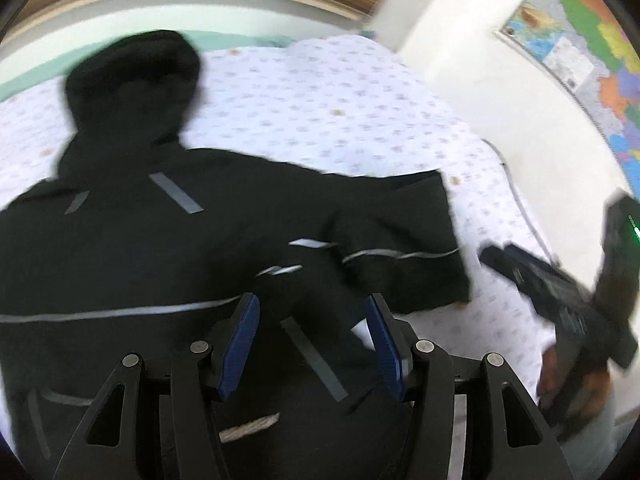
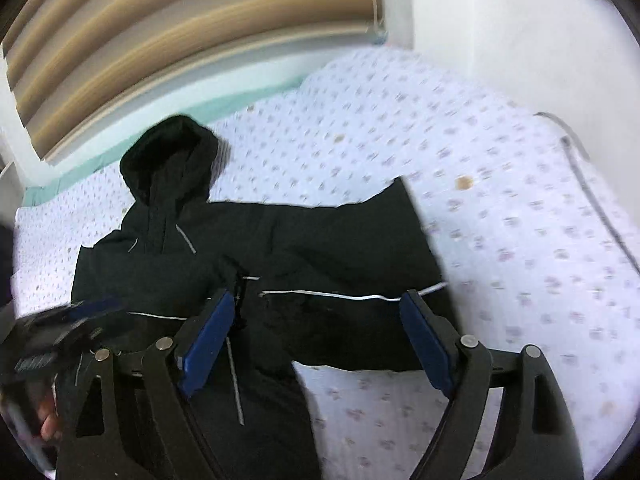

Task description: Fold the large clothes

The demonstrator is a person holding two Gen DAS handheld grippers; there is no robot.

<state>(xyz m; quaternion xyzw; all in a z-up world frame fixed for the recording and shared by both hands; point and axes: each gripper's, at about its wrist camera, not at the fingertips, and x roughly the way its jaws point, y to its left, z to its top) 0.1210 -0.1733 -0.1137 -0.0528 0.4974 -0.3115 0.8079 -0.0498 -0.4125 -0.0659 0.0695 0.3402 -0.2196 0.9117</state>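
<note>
Both grippers' fingers (image 1: pixel 248 344) (image 2: pixel 424 340) gape empty above black jacket (image 2: pixel 320 248) on bed (image 2: pixel 480 200).

Blur and cut-offs in both wrist views

Left wrist view: the jacket (image 1: pixel 160 264) runs off at 9 and 6 o'clock, its hem hidden behind the left gripper (image 1: pixel 314 344); the right gripper (image 1: pixel 560 288) at 3 o'clock is smeared, the hand (image 1: pixel 572 384) on it barely readable. The map (image 1: pixel 580 52) at 1 o'clock is cut off. Right wrist view: the bed (image 2: pixel 500 240) print is blurred.
</note>
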